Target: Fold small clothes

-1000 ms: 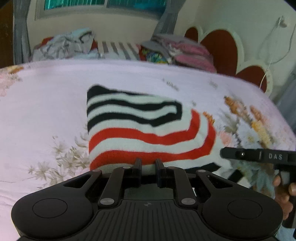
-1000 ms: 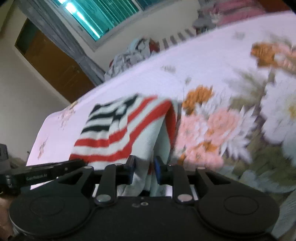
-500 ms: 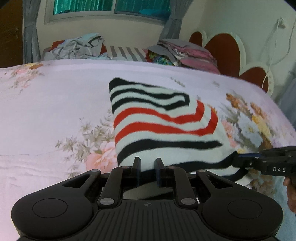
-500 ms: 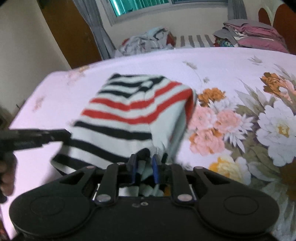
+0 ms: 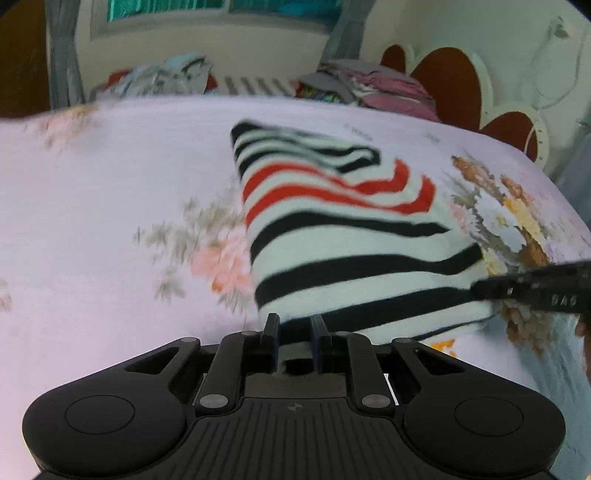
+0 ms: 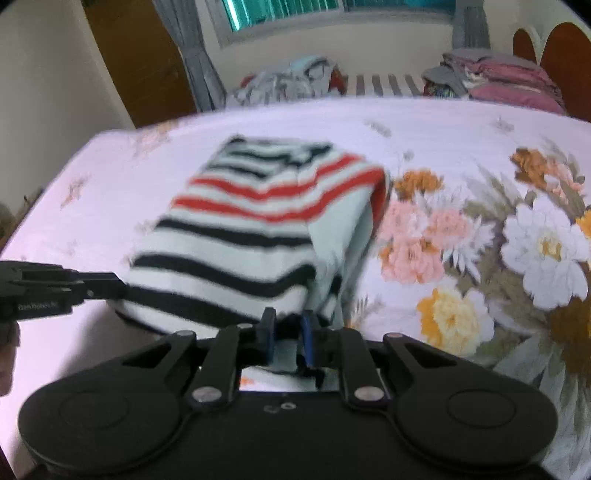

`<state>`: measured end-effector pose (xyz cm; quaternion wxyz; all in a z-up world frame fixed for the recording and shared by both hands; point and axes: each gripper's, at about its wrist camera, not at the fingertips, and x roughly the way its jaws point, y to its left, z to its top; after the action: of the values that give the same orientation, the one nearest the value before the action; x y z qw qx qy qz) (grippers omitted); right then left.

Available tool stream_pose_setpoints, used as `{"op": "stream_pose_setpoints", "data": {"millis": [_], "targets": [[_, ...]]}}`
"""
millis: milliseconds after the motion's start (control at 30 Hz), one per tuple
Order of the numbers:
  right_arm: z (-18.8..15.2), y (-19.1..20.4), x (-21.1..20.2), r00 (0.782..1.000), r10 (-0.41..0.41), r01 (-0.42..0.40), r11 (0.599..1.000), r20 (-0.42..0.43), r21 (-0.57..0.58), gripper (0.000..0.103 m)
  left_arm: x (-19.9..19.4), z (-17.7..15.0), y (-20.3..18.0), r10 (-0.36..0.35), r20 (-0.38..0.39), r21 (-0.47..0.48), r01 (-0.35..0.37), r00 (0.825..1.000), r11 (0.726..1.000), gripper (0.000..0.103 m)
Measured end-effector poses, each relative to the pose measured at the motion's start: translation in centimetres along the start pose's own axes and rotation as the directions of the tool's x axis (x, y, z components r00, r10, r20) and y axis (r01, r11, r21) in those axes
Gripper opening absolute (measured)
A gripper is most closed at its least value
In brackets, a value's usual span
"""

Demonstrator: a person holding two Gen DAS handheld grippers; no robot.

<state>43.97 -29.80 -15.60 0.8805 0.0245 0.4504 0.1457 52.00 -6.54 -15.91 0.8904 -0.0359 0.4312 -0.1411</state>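
Note:
A small knitted garment (image 5: 343, 236) with black, red and white stripes lies folded on the flowered bedsheet (image 5: 110, 206). My left gripper (image 5: 293, 325) is shut on its near left edge. My right gripper (image 6: 287, 320) is shut on its near right edge, and its fingers (image 5: 524, 288) reach in from the right in the left wrist view. The garment (image 6: 258, 225) shows in the right wrist view too, with the left gripper's fingers (image 6: 74, 284) at its left corner. The near edge is lifted off the sheet.
Piles of clothes (image 5: 162, 77) and folded pink and grey clothes (image 5: 373, 81) lie at the far edge of the bed. A red and white headboard (image 5: 454, 77) stands at the right. A window (image 6: 332, 11) and a brown door (image 6: 140, 55) are behind.
Both grippers have pulled the garment's near edge back towards the cameras. More black stripes now show below the red ones, and the garment lies longer across the sheet.

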Motion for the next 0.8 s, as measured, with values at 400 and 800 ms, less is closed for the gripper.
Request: {"op": "stream_pose_setpoints", "data": {"millis": [400, 800], "targets": [[8.4, -4.4, 0.6, 0.987, -0.009, -0.017, 0.988, 0.159, 0.157, 0.017, 1.2, 7.4, 2.1, -0.019, 0.131, -0.035, 0.024, 0.991, 0.999, 0.017], [10.8, -4.5, 9.6, 0.99, -0.128, 0.13, 0.991, 0.062, -0.029, 0.0, 7.2, 9.2, 0.8, -0.009, 0.009, -0.044, 0.009, 1.0, 0.999, 0.019]]}}
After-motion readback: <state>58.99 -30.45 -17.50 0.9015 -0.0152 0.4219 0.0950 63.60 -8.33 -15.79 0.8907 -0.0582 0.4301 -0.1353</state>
